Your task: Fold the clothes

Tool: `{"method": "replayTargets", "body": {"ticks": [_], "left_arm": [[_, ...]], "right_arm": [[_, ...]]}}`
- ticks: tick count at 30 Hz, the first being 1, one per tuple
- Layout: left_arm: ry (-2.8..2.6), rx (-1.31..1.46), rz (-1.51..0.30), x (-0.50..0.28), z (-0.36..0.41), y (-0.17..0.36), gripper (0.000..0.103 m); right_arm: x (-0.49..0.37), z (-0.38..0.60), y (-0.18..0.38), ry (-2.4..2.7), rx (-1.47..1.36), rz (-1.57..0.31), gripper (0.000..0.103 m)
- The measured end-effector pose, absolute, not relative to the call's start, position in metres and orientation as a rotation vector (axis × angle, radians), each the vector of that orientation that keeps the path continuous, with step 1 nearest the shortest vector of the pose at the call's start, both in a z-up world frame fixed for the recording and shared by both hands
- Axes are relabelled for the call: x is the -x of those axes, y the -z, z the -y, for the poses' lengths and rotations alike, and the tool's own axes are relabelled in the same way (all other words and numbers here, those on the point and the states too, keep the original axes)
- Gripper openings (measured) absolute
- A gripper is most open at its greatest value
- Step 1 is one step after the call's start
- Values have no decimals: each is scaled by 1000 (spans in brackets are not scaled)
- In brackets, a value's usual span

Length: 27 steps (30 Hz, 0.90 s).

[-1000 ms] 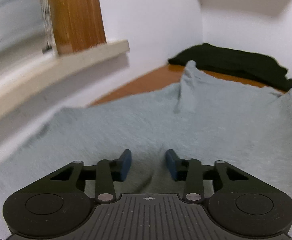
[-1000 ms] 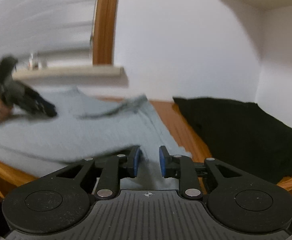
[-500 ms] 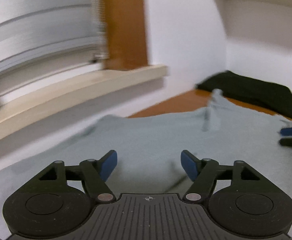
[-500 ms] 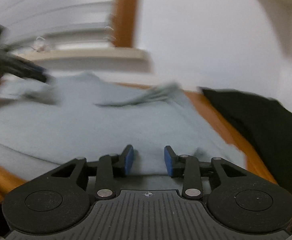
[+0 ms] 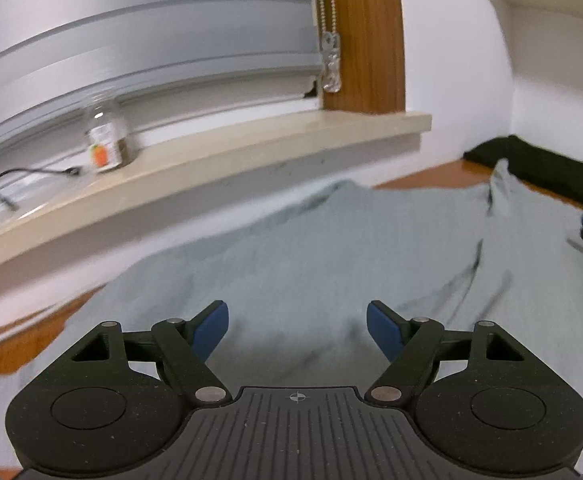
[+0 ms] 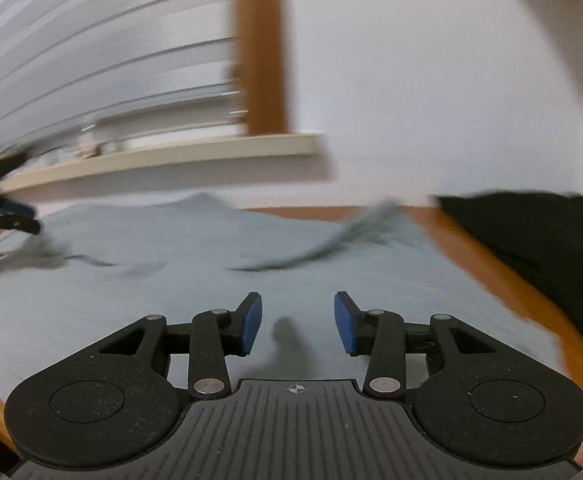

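Left wrist view: left gripper (image 5: pixel 296 326) jaws wide, empty, having just been opening over the grey garment (image 5: pixel 331 256). The right gripper (image 6: pixel 297 322) stands part open, empty, likewise just opening. Raised folds, blurred, may bunch under a careless pinch.

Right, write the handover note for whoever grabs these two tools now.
Left tool: open, jaws just been opening, nothing between them, above the grey garment.
Right tool: open, also just been opening, empty, over the same garment.
Grey garment lies spread on the wooden table, wrinkled, with a raised flap at the far end. Black garment sits further along the table, beside it.
Done: grey garment laid out and released.
Left: smooth it, fold it; the black one looks still to do.
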<state>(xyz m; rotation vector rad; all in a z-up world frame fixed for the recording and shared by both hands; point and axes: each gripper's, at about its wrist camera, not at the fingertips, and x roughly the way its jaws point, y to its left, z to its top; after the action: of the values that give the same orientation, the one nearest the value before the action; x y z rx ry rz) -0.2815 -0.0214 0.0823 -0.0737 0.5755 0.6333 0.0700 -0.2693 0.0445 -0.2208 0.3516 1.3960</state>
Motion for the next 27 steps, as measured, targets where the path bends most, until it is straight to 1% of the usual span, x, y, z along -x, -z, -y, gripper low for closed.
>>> {"method": "replayTargets", "body": {"ticks": [5, 11, 21, 23, 25, 26, 27], "left_arm": [[-647, 62, -588, 303, 27, -77, 79], [-651, 74, -615, 312, 22, -64, 79], [-649, 124, -620, 320, 16, -55, 79], [-651, 126, -619, 320, 15, -55, 79], [-656, 123, -618, 320, 16, -56, 79], [-659, 121, -618, 320, 17, -56, 79], [-662, 117, -618, 320, 17, -57, 79]], "right_arm": [[-11, 236, -55, -1634, 293, -367, 42], [57, 229, -54, -1828, 423, -393, 42], [115, 233, -55, -1980, 585, -346, 40], [120, 231, -54, -1981, 604, -330, 34], [118, 227, -53, -1995, 596, -351, 17], [116, 228, -54, -1998, 593, -351, 12], [115, 228, -54, -2002, 591, -351, 5]]}}
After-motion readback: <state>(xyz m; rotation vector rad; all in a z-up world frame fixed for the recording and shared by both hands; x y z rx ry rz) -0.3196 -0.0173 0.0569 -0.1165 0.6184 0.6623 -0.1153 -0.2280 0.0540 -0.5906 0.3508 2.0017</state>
